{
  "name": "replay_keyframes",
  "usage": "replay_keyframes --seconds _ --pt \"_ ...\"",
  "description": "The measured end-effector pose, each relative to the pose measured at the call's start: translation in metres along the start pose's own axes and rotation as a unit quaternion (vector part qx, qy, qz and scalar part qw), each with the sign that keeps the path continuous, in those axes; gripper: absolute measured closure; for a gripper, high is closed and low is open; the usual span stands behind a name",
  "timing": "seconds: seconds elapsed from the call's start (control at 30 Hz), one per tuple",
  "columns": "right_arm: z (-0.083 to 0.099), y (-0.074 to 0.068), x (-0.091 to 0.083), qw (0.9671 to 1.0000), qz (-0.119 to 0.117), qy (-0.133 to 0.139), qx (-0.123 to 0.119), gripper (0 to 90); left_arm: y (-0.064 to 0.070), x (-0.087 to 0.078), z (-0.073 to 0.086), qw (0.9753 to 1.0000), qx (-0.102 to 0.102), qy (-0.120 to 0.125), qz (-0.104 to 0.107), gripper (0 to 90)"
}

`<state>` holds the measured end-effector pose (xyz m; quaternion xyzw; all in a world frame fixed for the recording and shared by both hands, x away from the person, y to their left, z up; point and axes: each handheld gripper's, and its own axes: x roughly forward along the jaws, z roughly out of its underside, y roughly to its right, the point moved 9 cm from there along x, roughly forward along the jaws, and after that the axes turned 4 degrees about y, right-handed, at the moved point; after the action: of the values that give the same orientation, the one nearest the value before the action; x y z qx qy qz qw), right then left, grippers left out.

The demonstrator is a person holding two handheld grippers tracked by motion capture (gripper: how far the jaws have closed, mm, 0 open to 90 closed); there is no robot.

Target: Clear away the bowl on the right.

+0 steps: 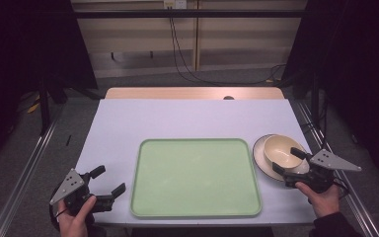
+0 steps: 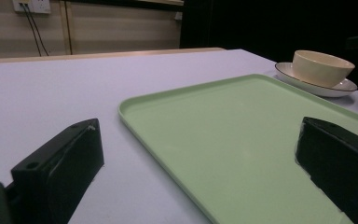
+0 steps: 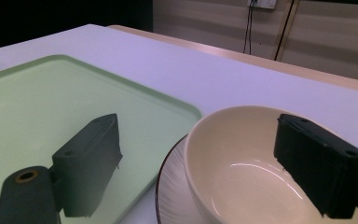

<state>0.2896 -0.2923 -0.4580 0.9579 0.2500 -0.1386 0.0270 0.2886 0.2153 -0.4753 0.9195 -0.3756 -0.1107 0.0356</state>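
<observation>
A pale green tray (image 1: 195,177) lies empty at the table's front centre. To its right a cream bowl (image 1: 280,149) sits on a white dark-rimmed plate (image 1: 260,159). My right gripper (image 1: 283,158) is open at the bowl's near side, one jaw by the right rim and the other over the plate's near edge. In the right gripper view the bowl (image 3: 242,177) sits between my open jaws (image 3: 198,123), beside the plate (image 3: 172,186) and tray (image 3: 51,107). My left gripper (image 1: 109,180) is open and empty left of the tray. Its view (image 2: 200,130) shows the tray (image 2: 242,135) and bowl (image 2: 321,67).
The white tabletop (image 1: 187,118) stretches bare behind the tray, with a wooden strip (image 1: 192,93) along its far edge. Metal rails (image 1: 24,173) run along both sides of the table. Cables (image 1: 187,64) hang from a wall socket onto the floor beyond.
</observation>
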Motion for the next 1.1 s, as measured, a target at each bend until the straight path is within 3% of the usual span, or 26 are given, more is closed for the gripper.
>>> replay_keyframes --seconds 0.2,0.47,0.63,0.8,0.83,0.87,1.1 --pt "0.001 0.003 -0.001 0.9999 0.002 -0.012 0.007 18.5 0.000 0.000 0.000 1.0000 0.001 -0.002 -0.002 1.0" --pt "0.002 0.006 0.001 0.9994 0.011 -0.033 0.007 14.9 0.000 0.000 0.001 1.0000 0.002 -0.004 -0.005 1.0" --pt "-0.001 0.006 0.002 0.9994 0.018 -0.030 0.006 13.9 0.000 0.000 0.001 1.0000 -0.002 -0.003 -0.005 1.0" --pt "-0.003 0.011 0.001 0.9993 0.016 -0.031 0.016 17.5 0.000 -0.001 0.001 1.0000 0.000 -0.003 -0.006 1.0" --pt "-0.004 0.015 0.000 0.9992 0.014 -0.032 0.021 23.7 0.000 -0.001 0.001 1.0000 0.000 -0.002 -0.005 1.0" --pt "-0.005 0.016 0.000 0.9991 0.013 -0.032 0.023 23.9 -0.001 -0.001 0.001 1.0000 0.002 -0.004 -0.003 1.0" --pt "-0.011 0.022 -0.001 0.9992 0.006 -0.034 0.019 30.8 -0.001 -0.001 0.001 1.0000 0.000 -0.002 -0.004 0.9"
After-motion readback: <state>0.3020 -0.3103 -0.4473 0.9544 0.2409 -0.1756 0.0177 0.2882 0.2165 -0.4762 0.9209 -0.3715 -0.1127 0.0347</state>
